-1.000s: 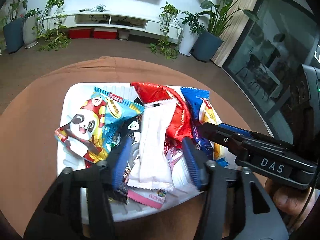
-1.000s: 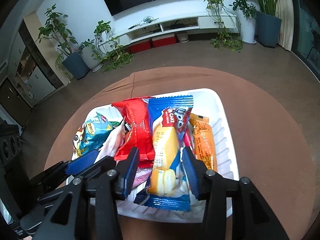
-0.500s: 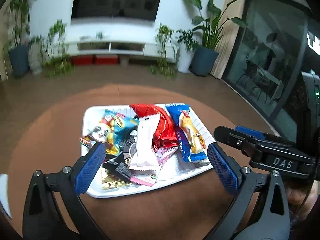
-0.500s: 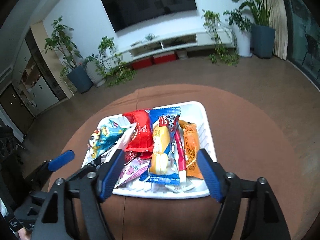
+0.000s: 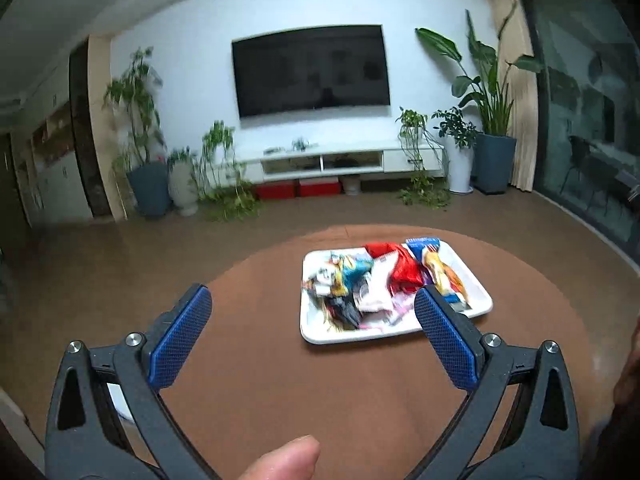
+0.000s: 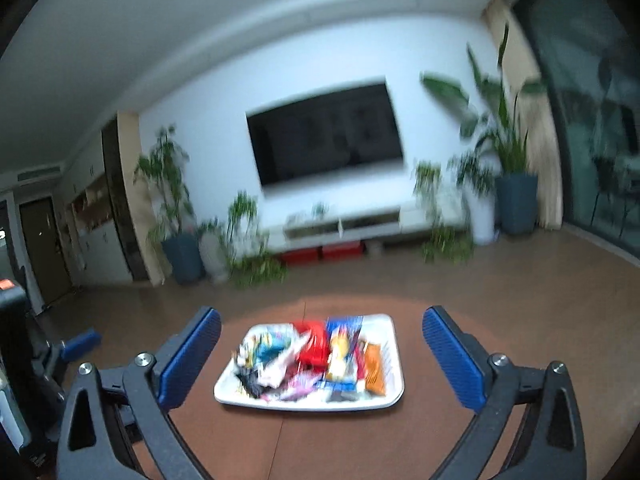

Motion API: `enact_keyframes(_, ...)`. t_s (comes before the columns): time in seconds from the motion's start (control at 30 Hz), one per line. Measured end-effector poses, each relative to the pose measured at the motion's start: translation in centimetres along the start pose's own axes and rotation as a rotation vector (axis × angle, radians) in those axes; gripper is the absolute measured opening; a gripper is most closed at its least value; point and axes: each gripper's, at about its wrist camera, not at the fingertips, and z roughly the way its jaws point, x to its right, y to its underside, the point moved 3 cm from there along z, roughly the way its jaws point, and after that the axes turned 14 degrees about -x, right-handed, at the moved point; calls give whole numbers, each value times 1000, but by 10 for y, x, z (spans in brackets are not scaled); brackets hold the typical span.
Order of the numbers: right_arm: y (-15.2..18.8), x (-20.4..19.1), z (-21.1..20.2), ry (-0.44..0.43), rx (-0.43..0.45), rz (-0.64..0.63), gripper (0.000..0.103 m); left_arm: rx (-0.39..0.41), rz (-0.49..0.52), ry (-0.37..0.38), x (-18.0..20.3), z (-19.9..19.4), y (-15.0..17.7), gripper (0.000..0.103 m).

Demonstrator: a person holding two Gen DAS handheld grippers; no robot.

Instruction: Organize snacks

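Snacks [image 5: 380, 282] lie heaped in a white tray [image 5: 478, 280] on a round brown table [image 5: 280, 360]. Both views are blurred, so most wrappers cannot be told apart.

From the left wrist view, the left claw [image 5: 312, 336] is released, its two blue pads spread wide with nothing between them. The tray sits ahead of it toward 1 o'clock, closer to the pad on the 3 o'clock side, whose tip overlaps the tray's near corner in the picture; whether it touches cannot be told. A red packet [image 5: 402, 266] shows near the tray's far edge, with a blue and yellow packet [image 5: 434, 260] just beside it toward 3 o'clock. A fingertip [image 5: 288, 458] of the person shows at the 6 o'clock edge.

From the right wrist view, the right claw [image 6: 320, 354] is likewise released, pads wide apart and holding nothing. Here the tray [image 6: 394, 344] lies straight ahead at 12 o'clock, framed between the two pads and apart from both. The snacks [image 6: 308, 360] fill it: a red packet [image 6: 312, 346] near the middle, a blue and yellow one [image 6: 340, 356] beside it, and an orange packet [image 6: 374, 368] at the 3 o'clock end. One blue pad of the left claw [image 6: 82, 342] shows at 9 o'clock, well apart from the tray.

Beyond the table, a dark television [image 5: 310, 70] hangs on a white wall.
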Motion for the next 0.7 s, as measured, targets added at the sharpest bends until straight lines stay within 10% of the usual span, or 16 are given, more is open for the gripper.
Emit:
enact_keyframes(0.23,-1,-12,-59,31,87,-19,103,-52,-34,20,-15,-36,30,103)
enact_keyframes(0.7,59,-27,-64,128,-133,-71,103,-190,-76,45,-23,-49,81,103)
